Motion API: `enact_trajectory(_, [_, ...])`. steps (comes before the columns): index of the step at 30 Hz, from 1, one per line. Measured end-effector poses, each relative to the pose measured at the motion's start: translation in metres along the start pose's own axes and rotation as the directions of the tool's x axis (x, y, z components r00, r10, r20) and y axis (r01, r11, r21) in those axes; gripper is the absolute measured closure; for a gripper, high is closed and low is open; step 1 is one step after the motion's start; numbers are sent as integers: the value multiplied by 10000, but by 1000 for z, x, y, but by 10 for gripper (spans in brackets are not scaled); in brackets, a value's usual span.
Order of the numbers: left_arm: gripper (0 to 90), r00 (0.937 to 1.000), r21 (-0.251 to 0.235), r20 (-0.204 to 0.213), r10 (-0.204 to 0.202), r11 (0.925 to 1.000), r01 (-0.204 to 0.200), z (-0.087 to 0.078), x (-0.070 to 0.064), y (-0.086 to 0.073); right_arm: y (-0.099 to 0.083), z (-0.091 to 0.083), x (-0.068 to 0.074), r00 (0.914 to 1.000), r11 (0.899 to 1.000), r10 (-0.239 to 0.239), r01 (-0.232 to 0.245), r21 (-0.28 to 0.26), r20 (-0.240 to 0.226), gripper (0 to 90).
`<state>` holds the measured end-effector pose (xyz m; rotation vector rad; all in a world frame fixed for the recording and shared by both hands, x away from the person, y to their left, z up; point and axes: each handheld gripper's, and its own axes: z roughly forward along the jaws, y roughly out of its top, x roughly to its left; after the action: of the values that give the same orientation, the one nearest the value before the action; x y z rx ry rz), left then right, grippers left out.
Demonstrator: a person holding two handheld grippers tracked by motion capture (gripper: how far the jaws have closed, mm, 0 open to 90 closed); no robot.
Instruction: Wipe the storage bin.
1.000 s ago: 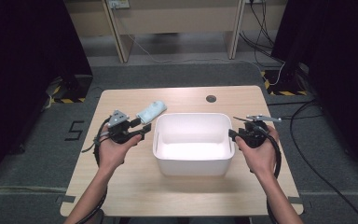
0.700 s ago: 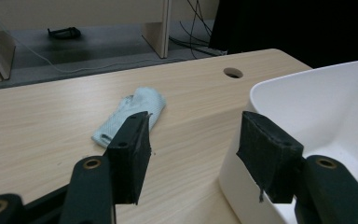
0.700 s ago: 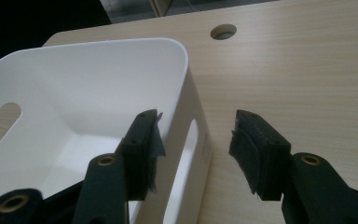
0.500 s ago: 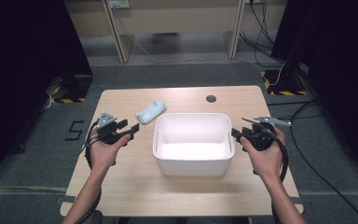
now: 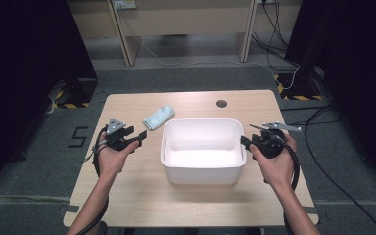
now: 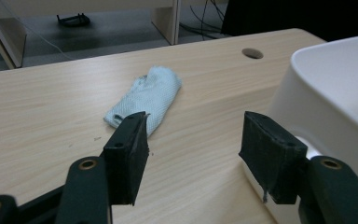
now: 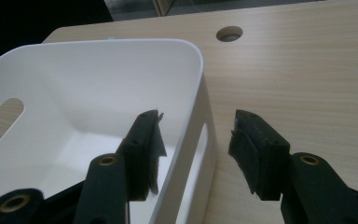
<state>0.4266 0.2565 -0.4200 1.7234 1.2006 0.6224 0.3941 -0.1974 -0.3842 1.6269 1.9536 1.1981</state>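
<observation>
- High view is showing the left gripper (image 5: 138, 136) spread wide and holding nothing, pointing toward the cloth (image 5: 158, 117), which is lying near it on the table (image 5: 127, 196), just beside the far left corner of the white tub (image 5: 203, 171).
- Right gripper (image 7: 193, 149) is also spread, with the tub wall standing between its jaws; closing here could be tipping or dragging the tub.
- Left gripper could be bumping the tub while reaching.
- Only a "5" (image 5: 77, 137) is readable, on the floor.

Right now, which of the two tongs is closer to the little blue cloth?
The left tongs. They sit just in front of the blue cloth, jaws open and apart from it. The right tongs are on the far side of the white tub.
</observation>
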Motion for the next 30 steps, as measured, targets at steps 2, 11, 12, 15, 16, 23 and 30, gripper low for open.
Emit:
enact_trajectory(2, [393, 9999, 70, -94, 86, 9999, -85, 8, 2, -2, -1, 2, 0, 10000, 10000, -41, 41, 36, -13, 516])
enact_trajectory(11, [374, 9966, 585, -290, 768, 9955, -750, 60, 10, -2, -2, 8, -1, 10000, 9996, -73, 74, 288, -32, 514])
enact_trajectory(12, [374, 9959, 635, -309, 849, 9945, -828, 66, 11, -2, -2, 8, -1, 10000, 9996, -59, 59, 284, -25, 514])
enact_trajectory(15, [373, 9939, 871, -328, 1049, 9910, -1017, 85, 13, -3, -2, 7, 1, 9999, 9995, -130, 131, 304, -9, 513])
enact_trajectory(16, [373, 9902, 1002, -379, 1346, 9864, -1303, 97, 13, -2, -2, 7, 2, 9999, 9995, -101, 101, 286, -3, 513])
enact_trajectory(23, [367, 9844, 1301, -367, 1720, 9775, -1660, 130, 15, 9, -3, 9, 4, 9998, 9987, -210, 212, 462, -49, 509])
enact_trajectory(30, [360, 9732, 1810, -496, 2244, 9603, -2122, 163, 15, 19, -5, 12, 2, 9997, 9980, -244, 247, 585, -45, 506])
